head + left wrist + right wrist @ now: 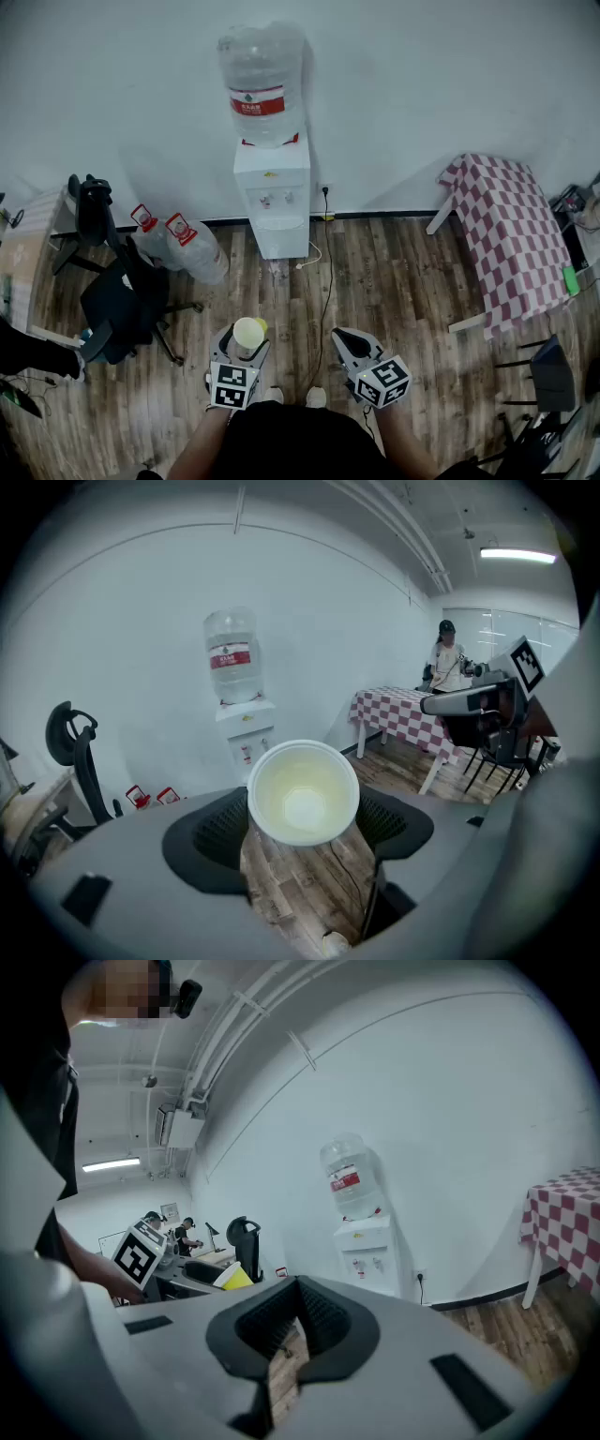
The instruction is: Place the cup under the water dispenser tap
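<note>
The cup (pixel 249 330), yellow outside and white inside, is empty and sits upright between the jaws of my left gripper (pixel 246 339), which is shut on its sides. In the left gripper view the cup (pixel 303 792) fills the gap of the left gripper (pixel 305 823), its mouth facing the camera. The white water dispenser (pixel 272 202) stands against the far wall, a clear bottle (pixel 262 84) on top and taps (pixel 277 199) on its front. It is well ahead of both grippers. My right gripper (pixel 356 349) is beside the left one, shut and holding nothing, seen likewise as the right gripper (pixel 298 1312).
Two spare water bottles (pixel 183 246) lie left of the dispenser. A black office chair (pixel 117 305) stands at the left. A red-checked table (pixel 511 239) is at the right. A cable (pixel 328 281) runs across the wooden floor from the wall socket. A person (pixel 448 658) stands far off.
</note>
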`<action>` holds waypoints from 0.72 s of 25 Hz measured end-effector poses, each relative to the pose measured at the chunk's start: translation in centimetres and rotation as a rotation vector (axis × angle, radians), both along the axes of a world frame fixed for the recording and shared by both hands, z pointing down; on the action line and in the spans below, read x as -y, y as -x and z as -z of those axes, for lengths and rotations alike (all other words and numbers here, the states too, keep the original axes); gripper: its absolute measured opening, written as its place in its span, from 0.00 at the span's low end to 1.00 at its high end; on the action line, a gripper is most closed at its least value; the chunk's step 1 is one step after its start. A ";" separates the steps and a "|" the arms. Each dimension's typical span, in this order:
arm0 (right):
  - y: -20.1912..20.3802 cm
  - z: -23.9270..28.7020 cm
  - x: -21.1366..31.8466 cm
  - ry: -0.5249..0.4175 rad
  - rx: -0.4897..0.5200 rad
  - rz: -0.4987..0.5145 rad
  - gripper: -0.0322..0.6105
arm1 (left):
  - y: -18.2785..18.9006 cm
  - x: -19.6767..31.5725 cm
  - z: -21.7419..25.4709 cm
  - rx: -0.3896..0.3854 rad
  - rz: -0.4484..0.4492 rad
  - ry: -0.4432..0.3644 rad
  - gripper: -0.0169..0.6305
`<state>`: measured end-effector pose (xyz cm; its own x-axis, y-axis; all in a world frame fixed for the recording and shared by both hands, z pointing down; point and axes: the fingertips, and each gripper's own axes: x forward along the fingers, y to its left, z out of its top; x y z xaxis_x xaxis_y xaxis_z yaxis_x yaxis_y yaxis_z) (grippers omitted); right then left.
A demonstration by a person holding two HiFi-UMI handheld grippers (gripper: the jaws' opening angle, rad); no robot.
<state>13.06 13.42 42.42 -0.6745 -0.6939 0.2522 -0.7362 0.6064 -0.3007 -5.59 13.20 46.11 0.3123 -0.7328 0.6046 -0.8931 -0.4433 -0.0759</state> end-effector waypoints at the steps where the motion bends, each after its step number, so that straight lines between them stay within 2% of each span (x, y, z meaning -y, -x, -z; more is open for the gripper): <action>1: 0.1 0.1 -0.3 0.001 -0.001 -0.009 0.08 | 0.3 -0.6 0.1 0.004 -0.007 0.000 0.59; 6: 1.1 1.3 -1.8 -0.012 -0.011 -0.034 0.08 | 1.8 -2.5 1.2 -0.003 -0.021 -0.016 0.59; 18: 4.6 2.5 -3.3 -0.026 -0.023 -0.085 0.08 | 4.8 -1.9 2.7 -0.032 -0.066 -0.062 0.59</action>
